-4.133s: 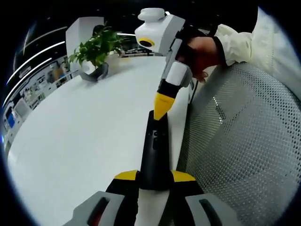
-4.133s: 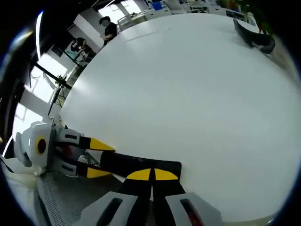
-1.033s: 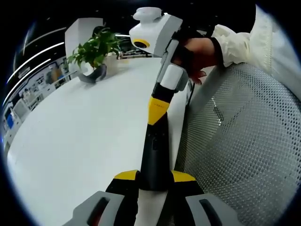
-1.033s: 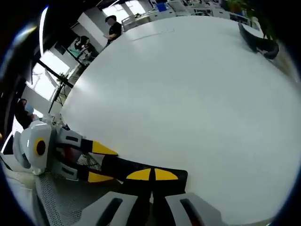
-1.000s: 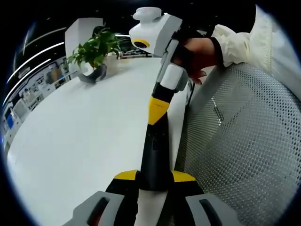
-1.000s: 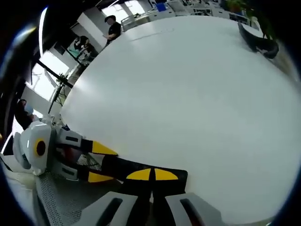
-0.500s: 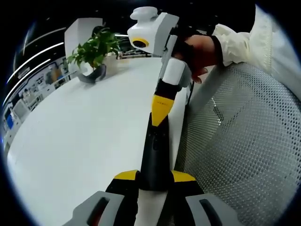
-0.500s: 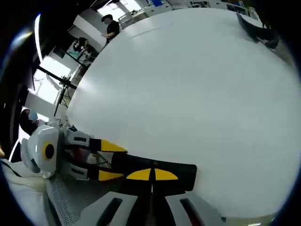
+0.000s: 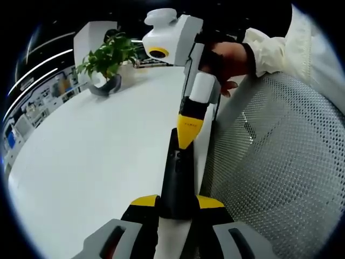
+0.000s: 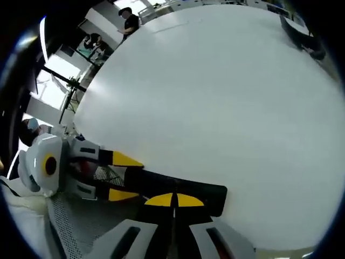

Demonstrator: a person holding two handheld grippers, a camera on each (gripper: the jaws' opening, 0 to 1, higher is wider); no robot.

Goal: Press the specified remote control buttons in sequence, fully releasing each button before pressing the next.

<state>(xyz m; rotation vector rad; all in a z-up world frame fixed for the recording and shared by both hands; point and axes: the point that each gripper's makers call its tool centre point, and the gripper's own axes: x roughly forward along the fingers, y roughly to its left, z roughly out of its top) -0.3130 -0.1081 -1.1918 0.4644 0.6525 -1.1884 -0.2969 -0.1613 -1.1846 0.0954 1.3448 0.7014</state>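
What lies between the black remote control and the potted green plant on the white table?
Bare white table; the left gripper view shows nothing between the black remote control and the potted green plant.

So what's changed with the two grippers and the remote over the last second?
The right gripper, shut, slid back down the remote toward its middle, tip on the button face. The left gripper still clamps the remote's near end at the table edge.
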